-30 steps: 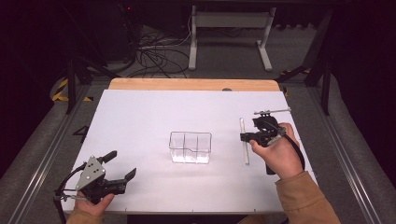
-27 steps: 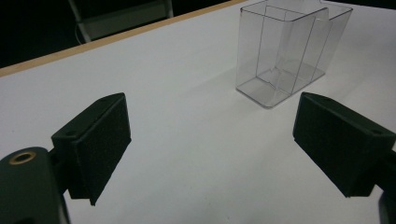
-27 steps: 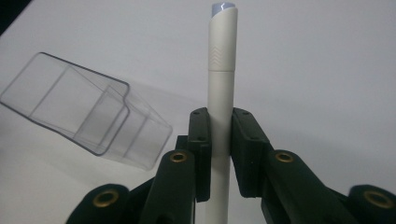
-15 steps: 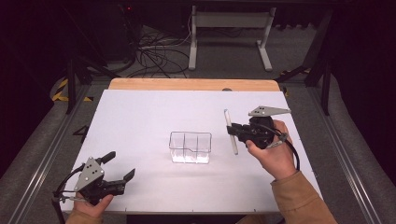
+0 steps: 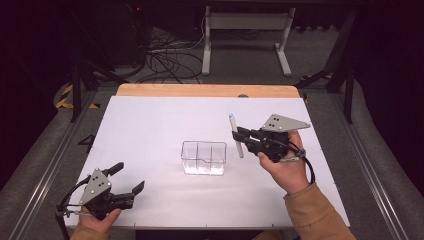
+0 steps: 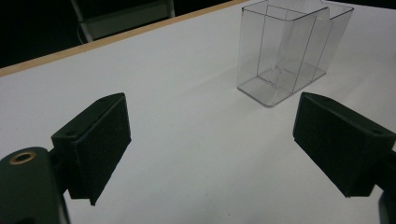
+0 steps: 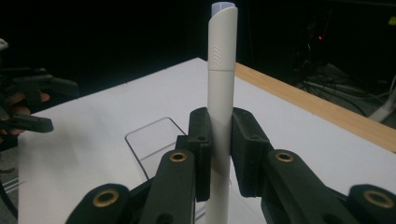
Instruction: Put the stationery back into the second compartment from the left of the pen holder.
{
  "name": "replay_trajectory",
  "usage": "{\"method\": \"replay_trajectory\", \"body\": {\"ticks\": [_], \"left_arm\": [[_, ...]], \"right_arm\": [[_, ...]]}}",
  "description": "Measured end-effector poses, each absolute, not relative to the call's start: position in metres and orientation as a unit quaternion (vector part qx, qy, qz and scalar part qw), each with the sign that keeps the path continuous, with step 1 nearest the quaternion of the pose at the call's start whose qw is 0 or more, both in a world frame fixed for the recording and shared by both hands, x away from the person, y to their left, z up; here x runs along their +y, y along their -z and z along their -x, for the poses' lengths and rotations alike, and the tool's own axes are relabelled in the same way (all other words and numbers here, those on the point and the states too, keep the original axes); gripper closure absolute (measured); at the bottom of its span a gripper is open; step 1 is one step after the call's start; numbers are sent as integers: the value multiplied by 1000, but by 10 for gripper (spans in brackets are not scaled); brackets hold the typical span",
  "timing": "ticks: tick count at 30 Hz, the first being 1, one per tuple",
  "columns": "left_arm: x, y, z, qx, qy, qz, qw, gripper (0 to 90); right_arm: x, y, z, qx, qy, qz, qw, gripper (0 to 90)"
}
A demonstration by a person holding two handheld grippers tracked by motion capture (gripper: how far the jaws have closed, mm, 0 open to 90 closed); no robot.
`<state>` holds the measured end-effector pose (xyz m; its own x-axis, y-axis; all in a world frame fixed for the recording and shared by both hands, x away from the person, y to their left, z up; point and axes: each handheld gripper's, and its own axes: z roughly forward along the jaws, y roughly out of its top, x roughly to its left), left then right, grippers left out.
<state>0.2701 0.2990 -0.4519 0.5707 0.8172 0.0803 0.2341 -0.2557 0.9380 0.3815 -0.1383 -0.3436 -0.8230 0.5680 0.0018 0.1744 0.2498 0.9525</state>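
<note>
In the high view, a white worktop (image 5: 150, 130) takes up the middle of the picture. A clear box (image 5: 203, 157) with little walls inside stands near the middle. Nothing can be seen inside it. Just right of the box is the right gripper (image 5: 241, 137), held in a hand (image 5: 285, 172) that comes up from the lower right. Its jaws are clamped on a white pen (image 5: 236, 135). The pen is up off the worktop and leans a bit, with its top end toward the upper part of the picture. It is near the right side of the box but not over it yet. In the lower left, the left gripper (image 5: 128, 180) sits low near the worktop edge, well apart from the box. Its jaws are spread wide with nothing between them.

In the left gripper view, the two black jaws stand far apart at the bottom left and bottom right. Only bare white worktop (image 6: 187, 140) lies between them. The clear box (image 6: 289, 46) stands in the upper right, with its thin walls easy to see.

In the right gripper view, the two jaws squeeze the white pen (image 7: 222, 79) in the middle of the picture. The pen stands straight up with its cap at the top. The rim of the clear box (image 7: 149, 135) shows just behind the jaws, low and left.

So the pick-up looks done. I think the pen must go over the box, tip down into one part, and be let go.
</note>
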Motion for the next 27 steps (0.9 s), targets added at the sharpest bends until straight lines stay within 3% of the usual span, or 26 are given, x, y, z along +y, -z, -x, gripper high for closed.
{"method": "replay_trajectory", "body": {"ticks": [27], "left_arm": [[300, 452, -270, 357, -296, -735, 495, 120]], "right_arm": [[-99, 354, -387, 731, -645, -181, 130, 791]]}}
